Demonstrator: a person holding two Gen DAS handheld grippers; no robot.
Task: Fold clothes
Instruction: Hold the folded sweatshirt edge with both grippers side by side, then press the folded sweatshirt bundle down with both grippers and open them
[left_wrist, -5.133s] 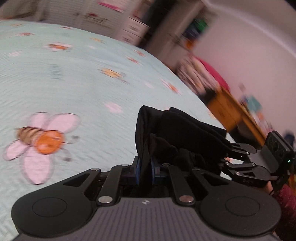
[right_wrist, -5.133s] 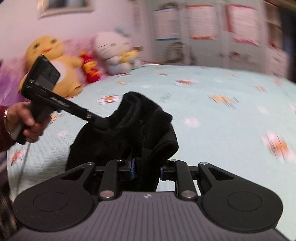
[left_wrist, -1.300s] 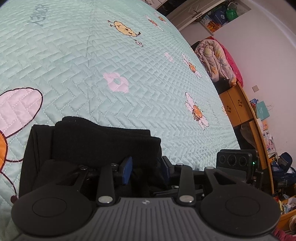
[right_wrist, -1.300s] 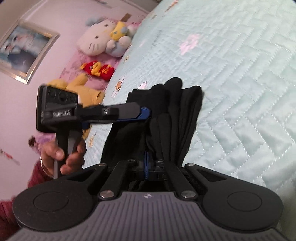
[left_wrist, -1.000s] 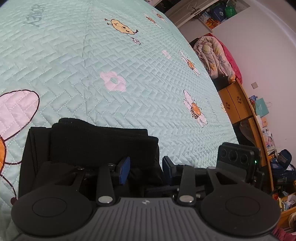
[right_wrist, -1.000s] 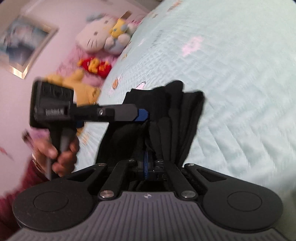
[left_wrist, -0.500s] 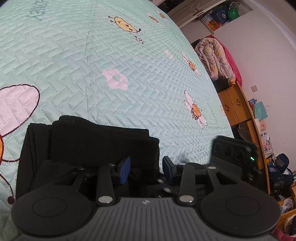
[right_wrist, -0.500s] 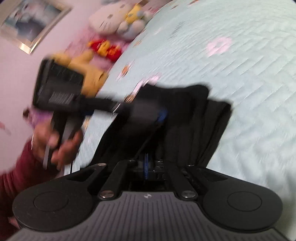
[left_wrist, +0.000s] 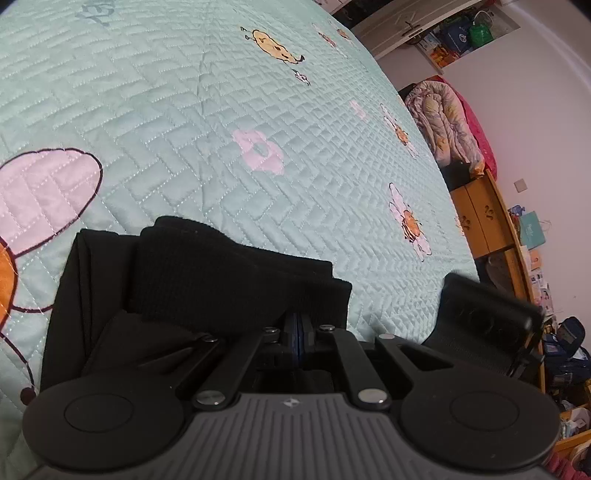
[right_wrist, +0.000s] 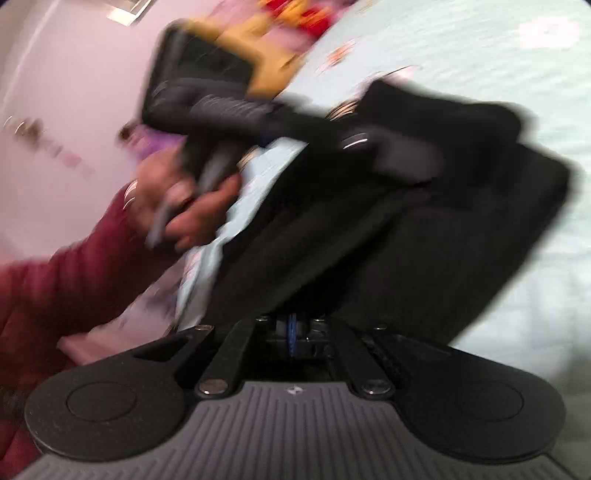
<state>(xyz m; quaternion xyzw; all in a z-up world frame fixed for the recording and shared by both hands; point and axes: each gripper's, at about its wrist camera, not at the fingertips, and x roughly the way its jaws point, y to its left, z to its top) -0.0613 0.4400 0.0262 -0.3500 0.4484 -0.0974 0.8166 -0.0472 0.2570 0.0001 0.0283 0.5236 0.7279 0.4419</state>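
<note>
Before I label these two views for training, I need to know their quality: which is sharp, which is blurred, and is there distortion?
Left wrist view: sharp, the quilt stitching and the black garment crisp, though the fisheye bends the bed edge. Right wrist view: heavy motion blur smears the hand, the left gripper and the plush toys; only the camera's own mount stays clear.

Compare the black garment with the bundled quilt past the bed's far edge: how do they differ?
The black garment is plain and dark; the quilt is pale and patterned. The garment lies folded in flat layers on the bedspread; the quilt is heaped in a crumpled pile by the wall. Both are soft fabric.
</note>
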